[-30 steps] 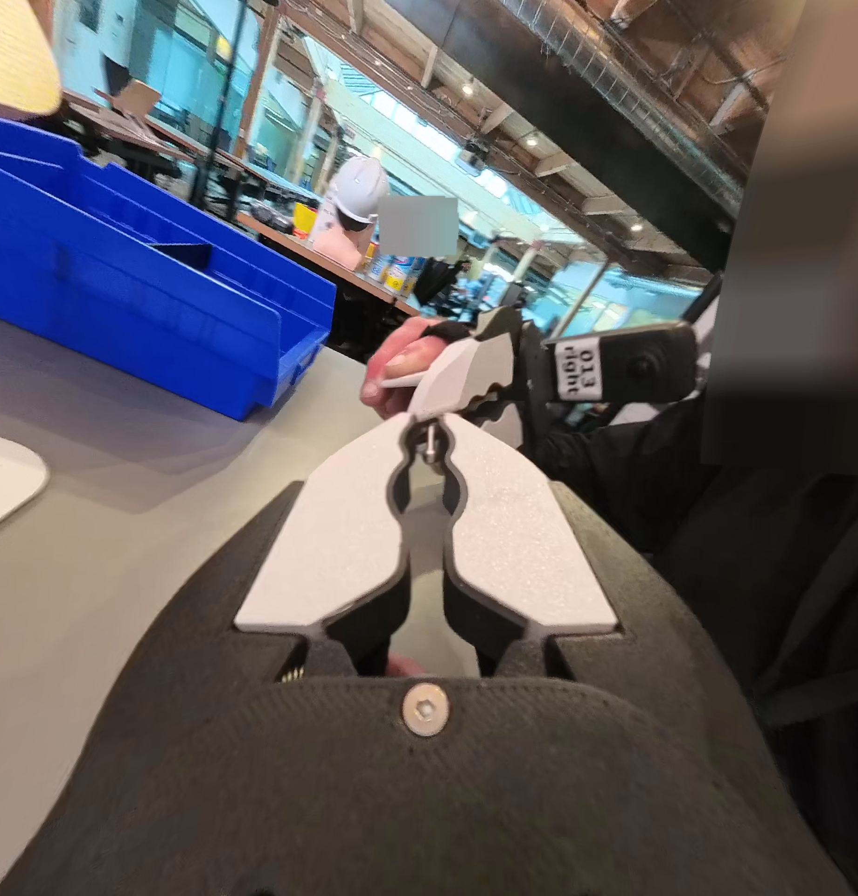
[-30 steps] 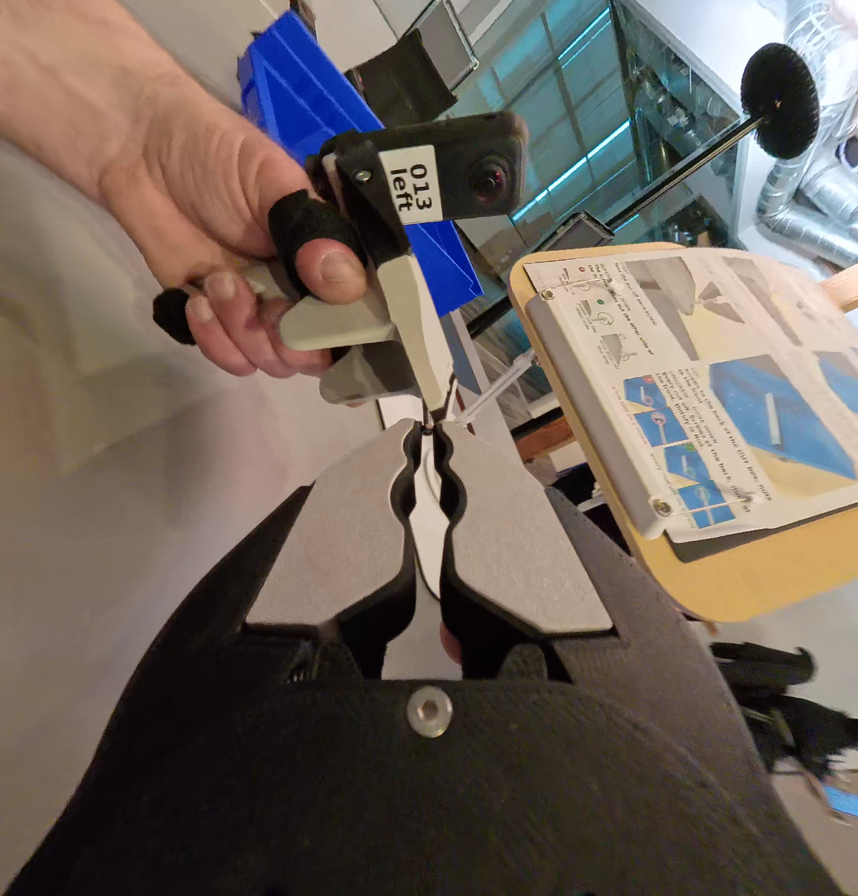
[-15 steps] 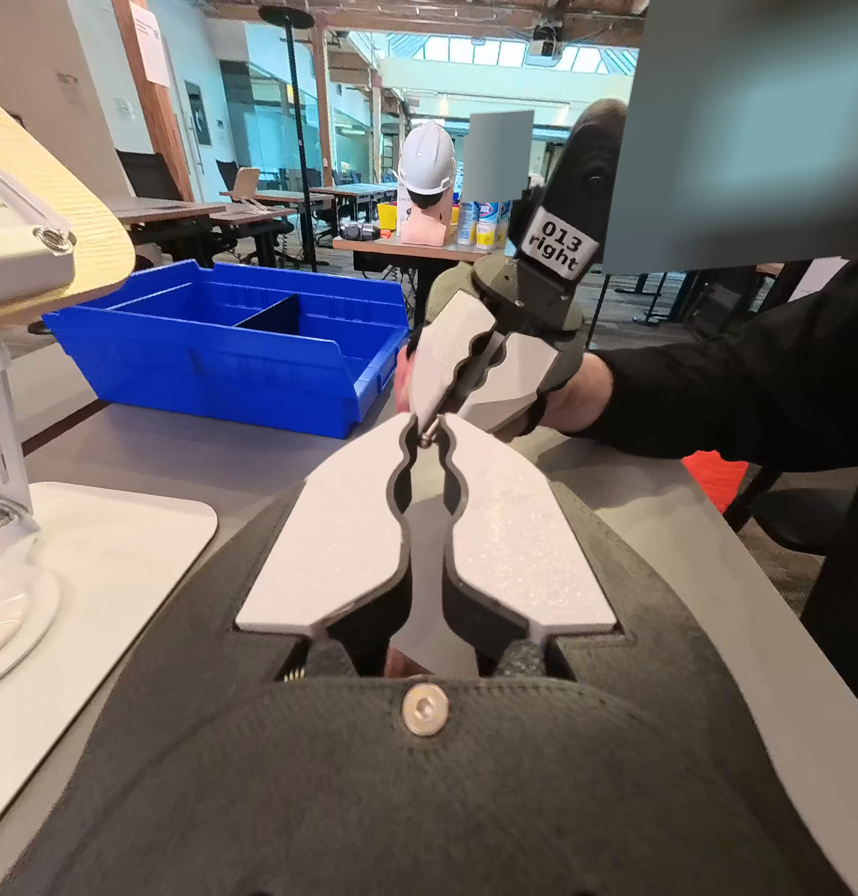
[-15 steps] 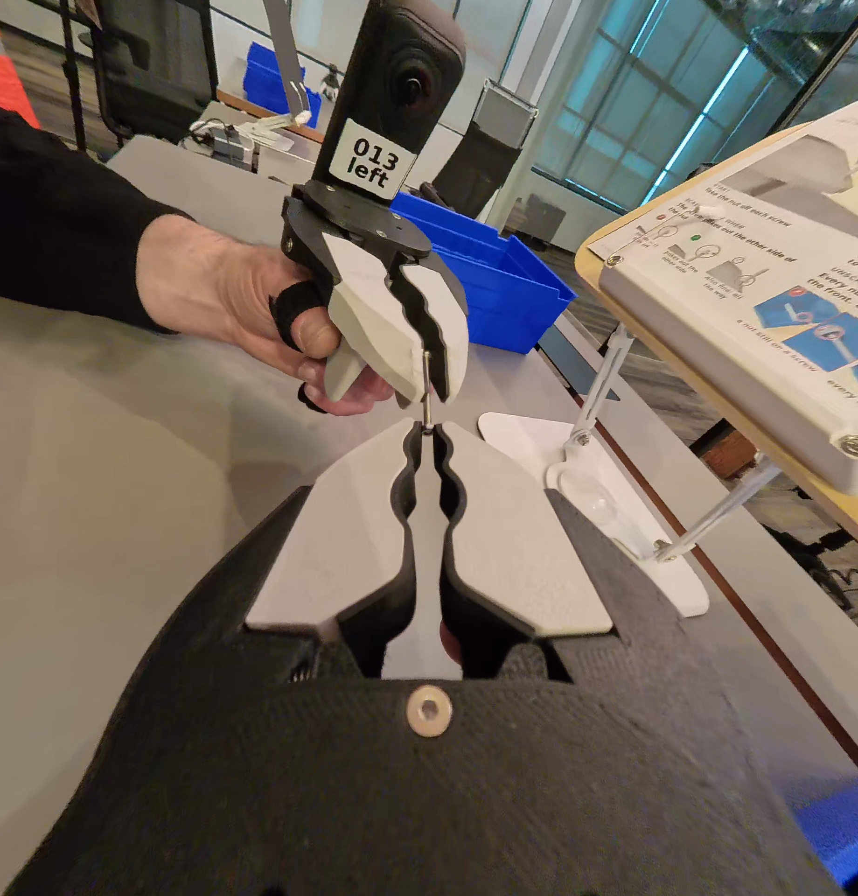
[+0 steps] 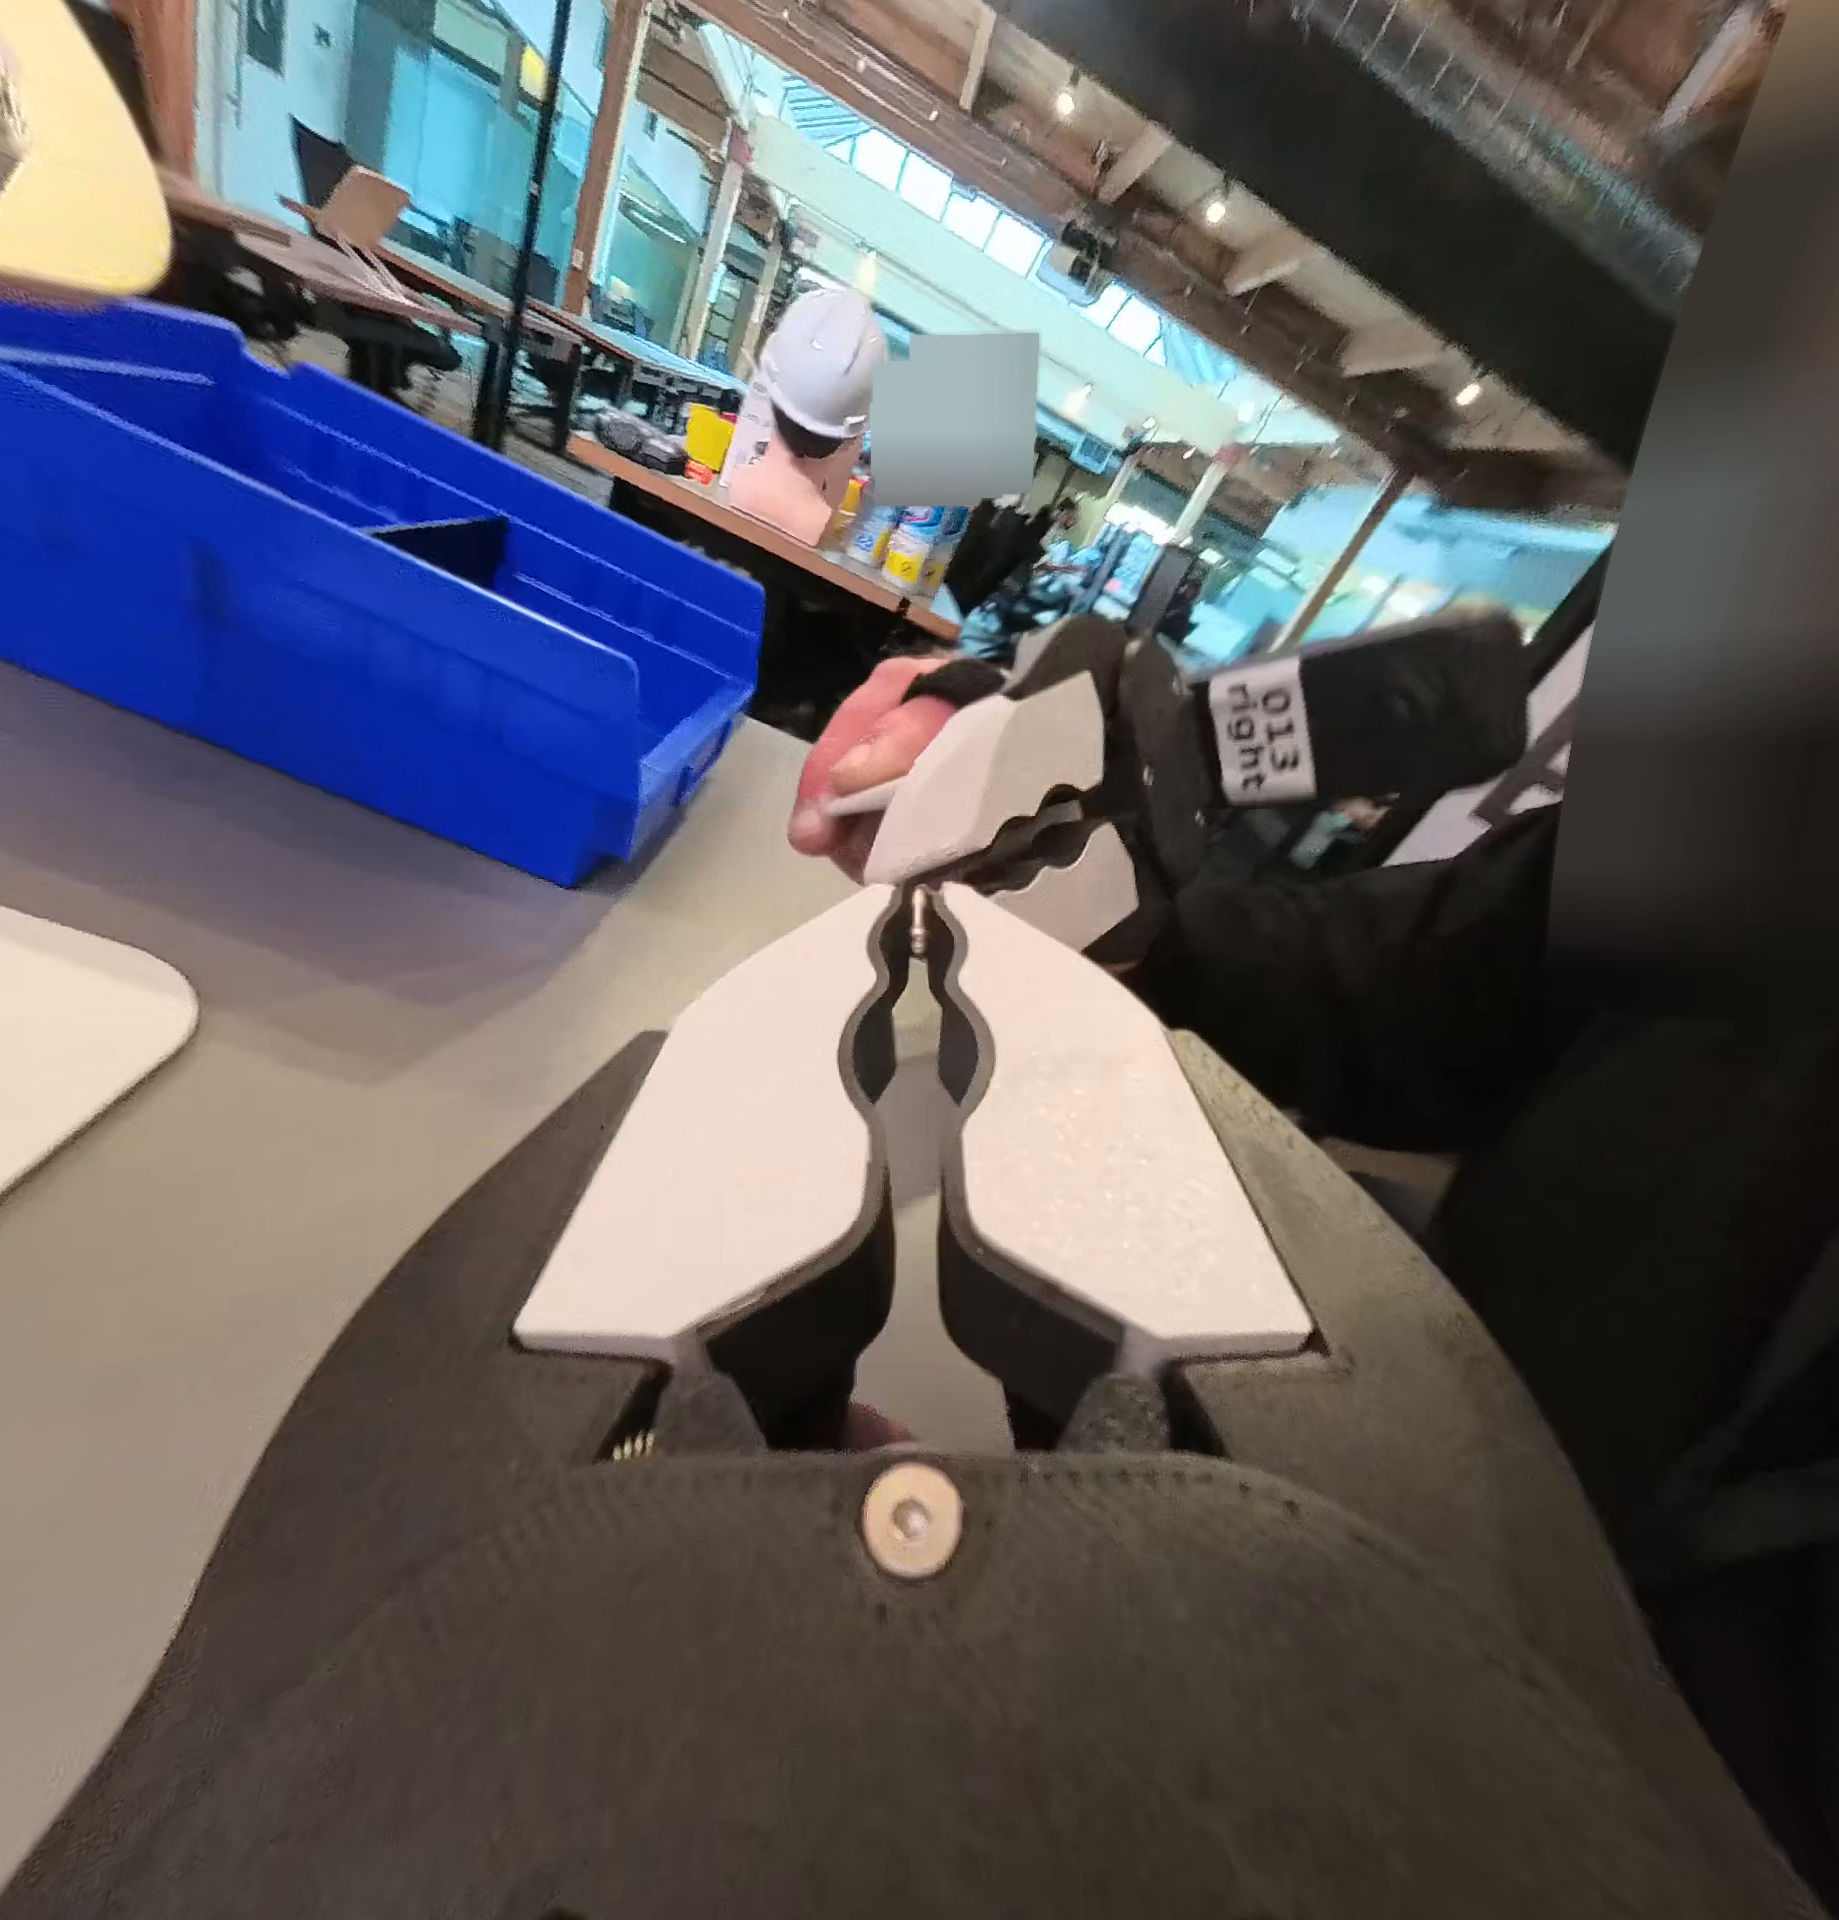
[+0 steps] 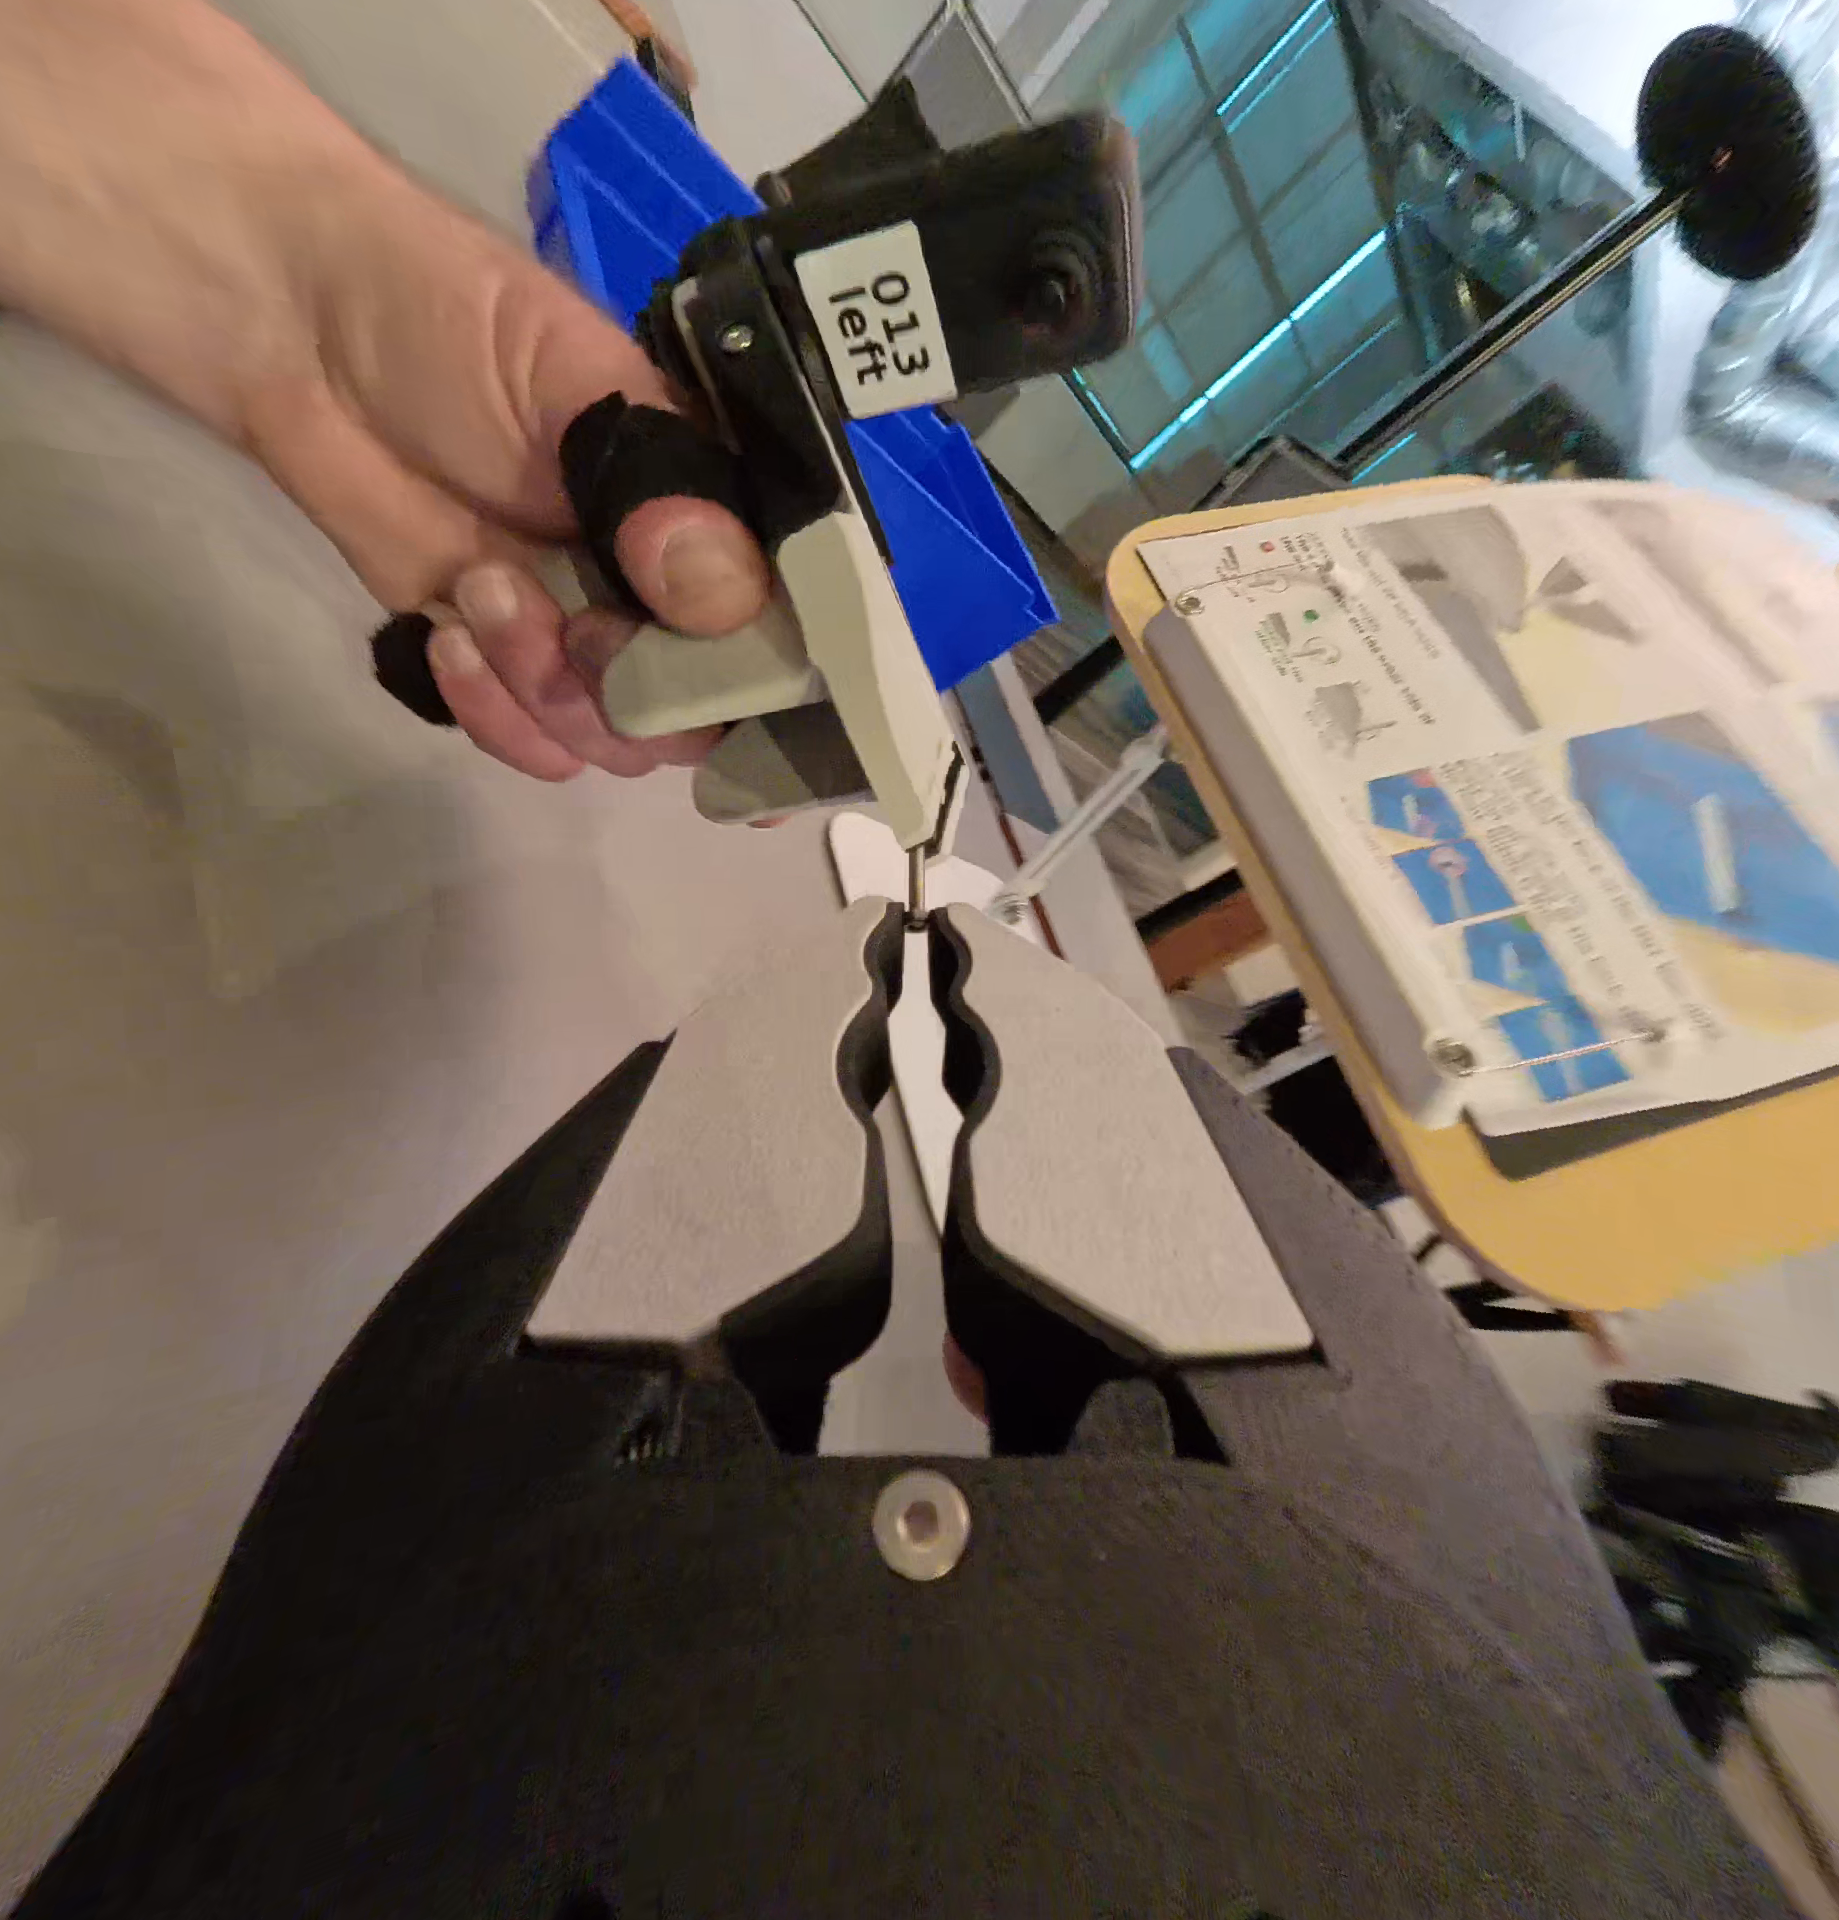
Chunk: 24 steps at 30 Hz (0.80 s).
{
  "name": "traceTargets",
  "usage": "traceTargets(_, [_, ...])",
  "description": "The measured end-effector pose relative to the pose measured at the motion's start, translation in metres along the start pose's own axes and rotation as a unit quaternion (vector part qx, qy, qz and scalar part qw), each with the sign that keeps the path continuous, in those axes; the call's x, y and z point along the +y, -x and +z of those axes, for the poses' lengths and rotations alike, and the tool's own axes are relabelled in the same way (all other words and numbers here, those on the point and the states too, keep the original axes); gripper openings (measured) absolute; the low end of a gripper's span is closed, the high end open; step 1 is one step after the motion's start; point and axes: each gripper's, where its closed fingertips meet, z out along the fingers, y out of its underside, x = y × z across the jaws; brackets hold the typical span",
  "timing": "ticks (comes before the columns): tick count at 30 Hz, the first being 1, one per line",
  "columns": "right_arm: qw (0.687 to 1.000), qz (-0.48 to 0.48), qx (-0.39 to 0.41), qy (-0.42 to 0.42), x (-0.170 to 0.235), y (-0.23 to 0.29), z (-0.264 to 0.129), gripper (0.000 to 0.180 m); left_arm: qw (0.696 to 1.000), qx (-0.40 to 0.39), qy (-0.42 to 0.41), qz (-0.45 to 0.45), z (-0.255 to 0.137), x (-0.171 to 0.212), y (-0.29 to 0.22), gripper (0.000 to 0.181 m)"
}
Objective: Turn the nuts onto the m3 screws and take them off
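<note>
My left gripper (image 5: pixel 915 912) is shut on a small silver M3 screw (image 5: pixel 917 928), pinched at its very tips. The screw's thin shaft (image 6: pixel 917 883) runs from the left gripper (image 6: pixel 934 831) down to my right gripper (image 6: pixel 917 920). The right gripper is shut on a tiny dark nut at the shaft's end; the nut is mostly hidden by the tips. In the left wrist view the right gripper's fingers (image 5: pixel 988 790) lie on their side, tip to tip with the left. Both are held in the air above the grey table (image 5: pixel 271 1091).
A blue divided bin (image 5: pixel 375 644) stands on the table's far side and also shows in the right wrist view (image 6: pixel 956 540). A white stand base (image 5: pixel 42 1039) lies at the left. A wooden board with an instruction sheet (image 6: pixel 1517 831) sits at the right. A person's hand (image 6: pixel 375 416) holds the left gripper.
Half a second ago the two grippers stood upright; now they are rolled about the screw axis relative to each other, as they were one second ago. Both stayed shut, tips together.
</note>
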Motion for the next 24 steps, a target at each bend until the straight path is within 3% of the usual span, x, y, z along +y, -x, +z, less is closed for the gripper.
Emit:
traceTargets(3, [0.996, -0.076, 0.028, 0.027, 0.002, 0.000, 0.001, 0.005, 0.999, 0.019, -0.005, -0.049, -0.001, 0.002, 0.002, 0.003])
traceTargets(6, [0.999, -0.047, 0.018, 0.018, 0.002, 0.000, 0.001, 0.005, 0.997, 0.038, -0.012, -0.066, -0.001, 0.003, 0.002, 0.003])
traceTargets(7, [0.999, -0.032, 0.011, 0.015, 0.003, 0.000, 0.001, 0.005, 0.998, 0.035, -0.009, -0.052, 0.000, 0.003, 0.001, 0.005])
traceTargets(9, [1.000, 0.027, -0.009, -0.006, 0.003, -0.001, -0.001, 0.005, 1.000, 0.011, -0.008, -0.026, 0.001, 0.001, 0.004, 0.028])
traceTargets(13, [0.989, 0.127, -0.062, -0.031, 0.005, 0.001, -0.002, 0.005, 0.995, -0.043, 0.021, 0.091, -0.001, 0.003, 0.006, 0.033])
traceTargets(17, [0.973, 0.197, -0.110, -0.056, 0.004, 0.009, -0.002, 0.005, 0.985, -0.071, 0.039, 0.151, 0.001, 0.006, 0.007, 0.019])
traceTargets(20, [0.965, 0.221, -0.122, -0.069, 0.002, 0.008, -0.004, 0.005, 0.985, -0.051, 0.039, 0.160, 0.002, 0.007, 0.000, 0.006])
traceTargets(24, [0.959, 0.238, -0.139, -0.071, 0.002, 0.011, -0.004, 0.005, 0.985, -0.045, 0.035, 0.161, 0.002, 0.007, -0.002, 0.003])
